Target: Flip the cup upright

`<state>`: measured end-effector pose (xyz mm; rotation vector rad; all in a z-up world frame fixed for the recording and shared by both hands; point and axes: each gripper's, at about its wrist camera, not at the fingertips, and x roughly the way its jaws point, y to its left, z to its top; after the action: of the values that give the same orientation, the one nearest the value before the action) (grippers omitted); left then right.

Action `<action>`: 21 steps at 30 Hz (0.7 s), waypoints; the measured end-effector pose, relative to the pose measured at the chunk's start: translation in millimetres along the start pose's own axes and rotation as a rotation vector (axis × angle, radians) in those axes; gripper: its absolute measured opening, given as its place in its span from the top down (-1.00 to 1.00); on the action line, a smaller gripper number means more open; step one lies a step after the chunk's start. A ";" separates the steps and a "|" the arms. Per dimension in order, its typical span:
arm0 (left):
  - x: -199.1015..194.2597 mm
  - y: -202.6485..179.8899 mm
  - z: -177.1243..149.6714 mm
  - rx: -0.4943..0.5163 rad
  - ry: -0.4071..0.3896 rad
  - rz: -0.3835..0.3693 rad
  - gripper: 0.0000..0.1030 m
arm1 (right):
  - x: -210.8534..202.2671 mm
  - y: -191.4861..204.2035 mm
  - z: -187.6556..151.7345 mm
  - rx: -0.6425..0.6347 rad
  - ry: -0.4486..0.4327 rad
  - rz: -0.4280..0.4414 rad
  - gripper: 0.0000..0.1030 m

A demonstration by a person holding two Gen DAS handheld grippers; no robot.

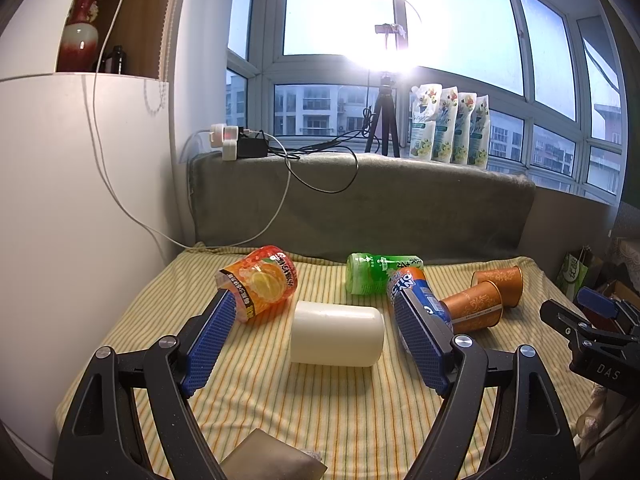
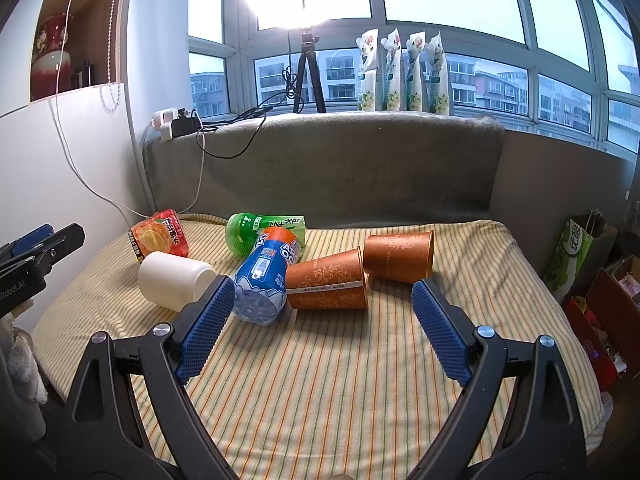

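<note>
A white cup (image 1: 337, 333) lies on its side on the striped cloth (image 1: 320, 408), mouth to the left; it also shows in the right wrist view (image 2: 172, 279). Two orange paper cups lie on their sides, the near one (image 2: 327, 281) and the far one (image 2: 399, 256); in the left wrist view they are at the right (image 1: 472, 307) (image 1: 500, 283). My left gripper (image 1: 316, 316) is open, its jaws on either side of the white cup, just short of it. My right gripper (image 2: 323, 300) is open and empty, in front of the near orange cup.
An orange jar (image 1: 260, 284), a green bottle (image 1: 376, 272) and a blue-labelled bottle (image 2: 266, 276) lie tipped among the cups. A grey padded backrest (image 2: 320, 168) rises behind. A white cabinet (image 1: 80, 200) stands left. Bags (image 2: 572, 256) sit at the right edge.
</note>
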<state>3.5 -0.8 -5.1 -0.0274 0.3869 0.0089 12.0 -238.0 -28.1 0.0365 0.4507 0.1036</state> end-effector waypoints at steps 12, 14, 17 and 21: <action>-2.1 3.2 -0.1 -0.001 -0.001 0.001 -0.58 | -0.2 0.1 0.6 0.001 0.002 0.001 -0.80; -2.2 3.2 0.0 0.000 -0.001 0.001 -0.58 | 0.0 0.3 0.5 0.001 0.002 0.000 -0.79; -2.4 3.5 -0.2 -0.001 -0.003 0.001 -0.58 | -0.2 0.4 0.4 0.002 0.002 0.001 -0.80; -2.7 4.0 0.5 -0.003 -0.003 0.002 -0.58 | 0.1 0.7 0.3 0.002 0.003 0.001 -0.80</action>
<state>1.1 3.2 -3.8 -0.0298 0.3836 0.0111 12.1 -237.4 -27.9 0.0380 0.4533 0.1040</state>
